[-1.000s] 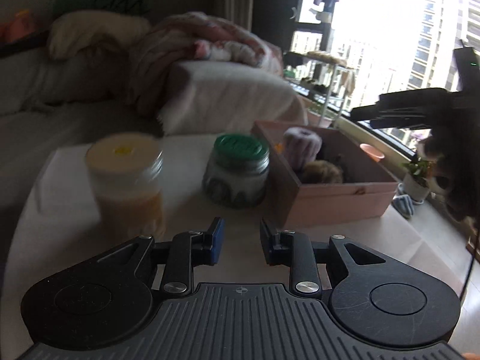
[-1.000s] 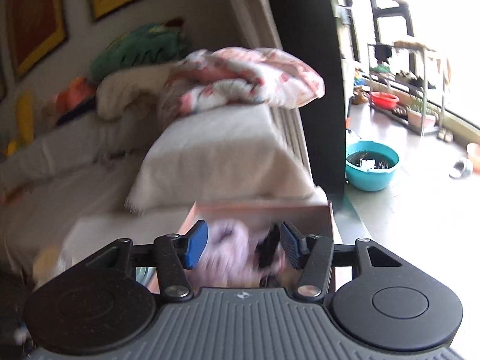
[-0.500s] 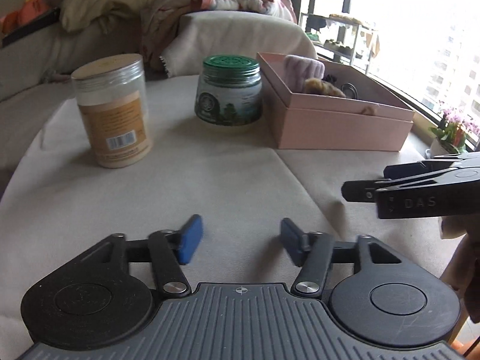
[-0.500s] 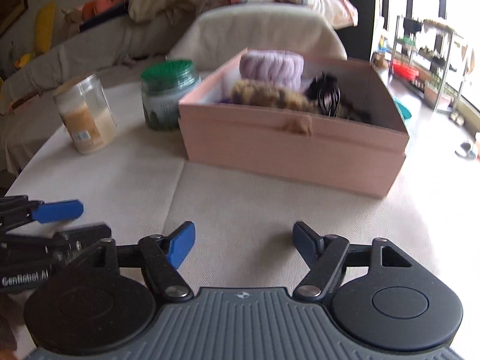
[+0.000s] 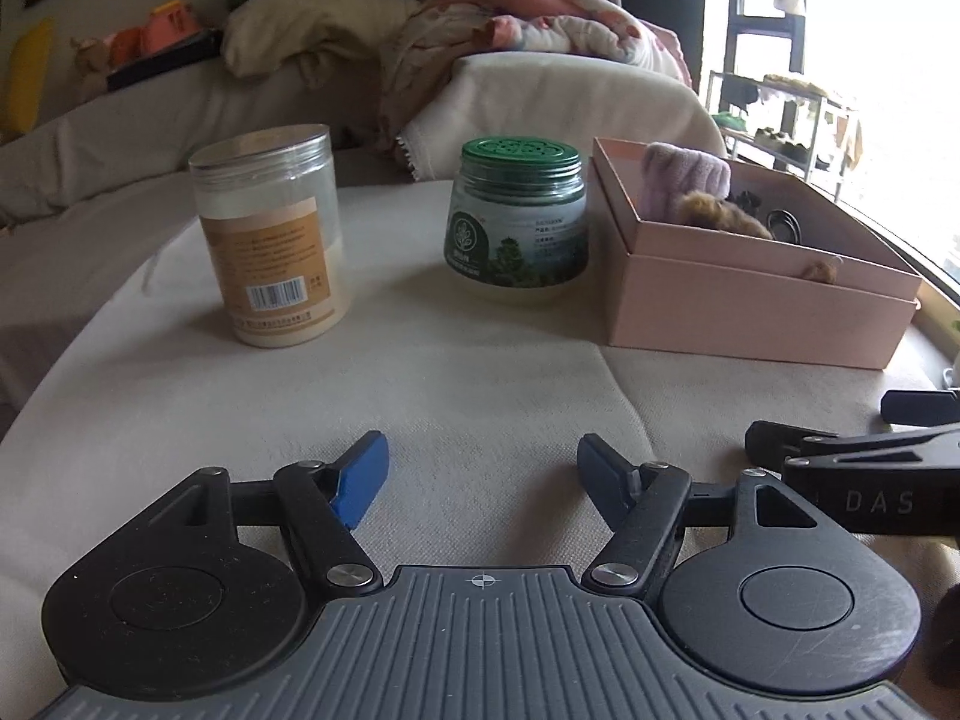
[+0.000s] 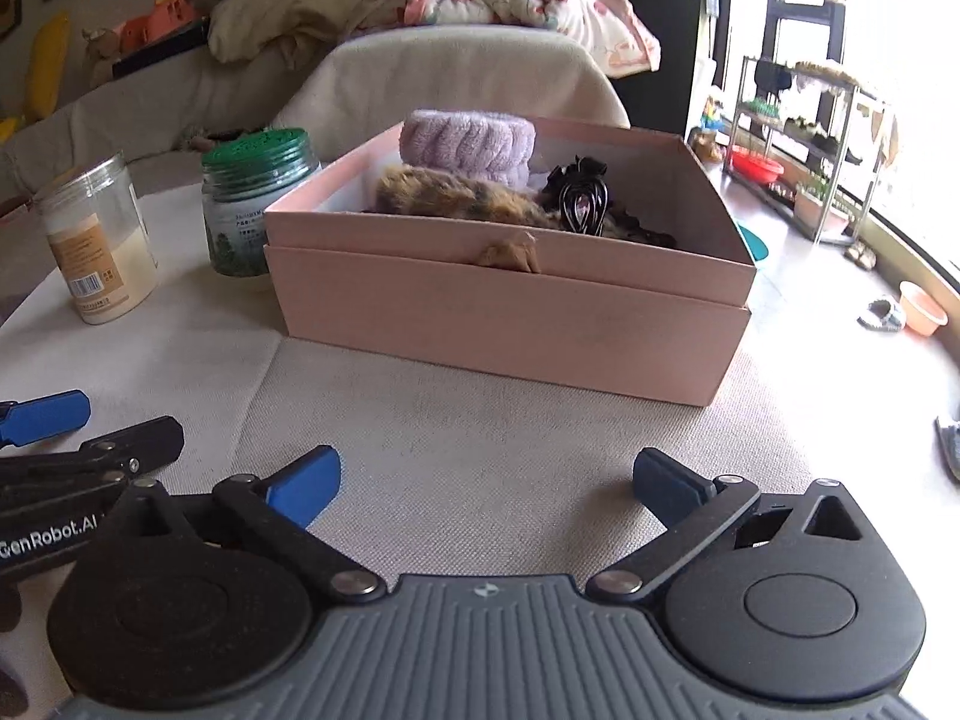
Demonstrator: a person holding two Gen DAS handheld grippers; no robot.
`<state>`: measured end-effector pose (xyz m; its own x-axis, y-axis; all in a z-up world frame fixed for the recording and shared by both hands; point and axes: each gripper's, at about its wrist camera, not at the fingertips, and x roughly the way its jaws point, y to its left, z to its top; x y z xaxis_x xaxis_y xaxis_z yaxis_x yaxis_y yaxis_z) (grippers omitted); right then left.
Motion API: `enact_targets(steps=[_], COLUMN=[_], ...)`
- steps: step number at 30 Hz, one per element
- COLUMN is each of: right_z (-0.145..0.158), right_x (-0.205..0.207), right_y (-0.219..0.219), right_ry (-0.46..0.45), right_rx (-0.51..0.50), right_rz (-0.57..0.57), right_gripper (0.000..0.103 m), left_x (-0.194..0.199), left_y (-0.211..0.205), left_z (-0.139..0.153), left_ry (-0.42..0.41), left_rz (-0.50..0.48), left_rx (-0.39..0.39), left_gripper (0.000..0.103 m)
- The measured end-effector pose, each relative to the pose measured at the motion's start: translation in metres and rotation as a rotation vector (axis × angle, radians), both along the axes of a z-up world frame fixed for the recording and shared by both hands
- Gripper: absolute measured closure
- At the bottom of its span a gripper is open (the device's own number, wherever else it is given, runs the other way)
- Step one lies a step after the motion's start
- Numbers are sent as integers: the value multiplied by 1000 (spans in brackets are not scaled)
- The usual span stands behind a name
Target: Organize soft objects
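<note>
A pink box [image 6: 510, 312] stands on the cloth-covered table [image 6: 492, 450] and holds a purple knitted band [image 6: 468, 141], a brown furry piece [image 6: 456, 195] and a black hair clip [image 6: 581, 192]. A brown tuft [image 6: 510, 255] hangs over its front rim. The box [image 5: 750, 306] also shows at the right of the left wrist view. My right gripper [image 6: 486, 477] is open and empty, low over the table in front of the box. My left gripper [image 5: 483, 471] is open and empty, to the left of the right one.
A clear jar with an orange label [image 5: 270, 234] and a green-lidded jar [image 5: 519, 219] stand left of the box. A sofa with pillows and a folded quilt [image 5: 528, 18] lies behind the table. The table edge drops off at the right [image 6: 840, 396], with floor below.
Both grippers have pulled back from the box and come down low over the near table. Both jaws have opened wider; the right one is no longer over the box.
</note>
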<state>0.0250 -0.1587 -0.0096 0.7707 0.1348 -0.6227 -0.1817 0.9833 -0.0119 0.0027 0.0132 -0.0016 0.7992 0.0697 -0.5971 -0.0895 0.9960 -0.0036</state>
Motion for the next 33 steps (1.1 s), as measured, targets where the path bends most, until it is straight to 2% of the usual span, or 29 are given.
enact_targets(steps=[33], right_z=[-2], right_x=[4], right_y=[1], right_ry=[-11], right_rx=[4], right_rz=[3], right_gripper=[0], left_x=[1], left_y=[0], left_z=[-1], left_ry=[1], left_rz=[0], left_rx=[4], left_gripper=[28])
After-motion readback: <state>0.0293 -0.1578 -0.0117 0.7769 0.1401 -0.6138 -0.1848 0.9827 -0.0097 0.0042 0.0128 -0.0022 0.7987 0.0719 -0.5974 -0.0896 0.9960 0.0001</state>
